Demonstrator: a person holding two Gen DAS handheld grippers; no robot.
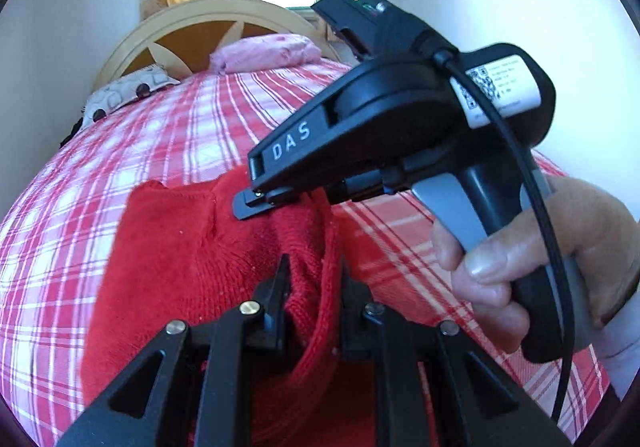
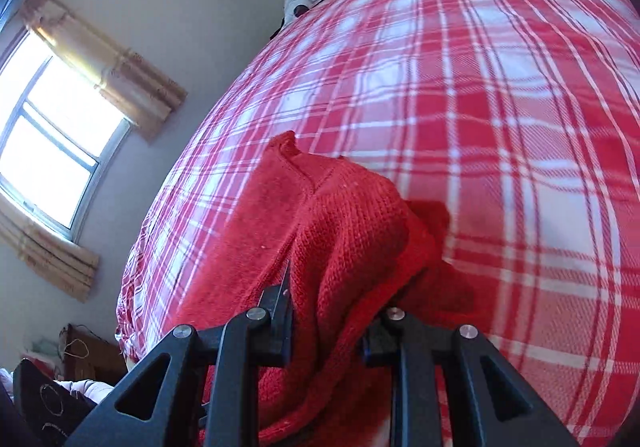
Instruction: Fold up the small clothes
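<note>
The red knit (image 1: 180, 247) lies bunched on the plaid bed (image 1: 120, 151), partly lifted, with both grippers clamped on it. In the left wrist view its ribbed edge runs straight up between the fingers of the left gripper (image 1: 314, 279), which pinch a fold of it; the bulk of the cloth spreads away to the left and forward. The right gripper (image 1: 256, 203) bites the same piece farther along, a little ahead of the left one, its body slanting in from the right with the hand (image 1: 520, 271) on the grip. In the right wrist view the knit (image 2: 348, 231) drapes over and between that gripper's fingers (image 2: 280, 299), a seam running forward toward a raised corner. The coming fold likely turns on that line between the two pinches. No containers show; two pillows (image 1: 264, 53) lie at the headboard (image 1: 192, 23), well apart.
</note>
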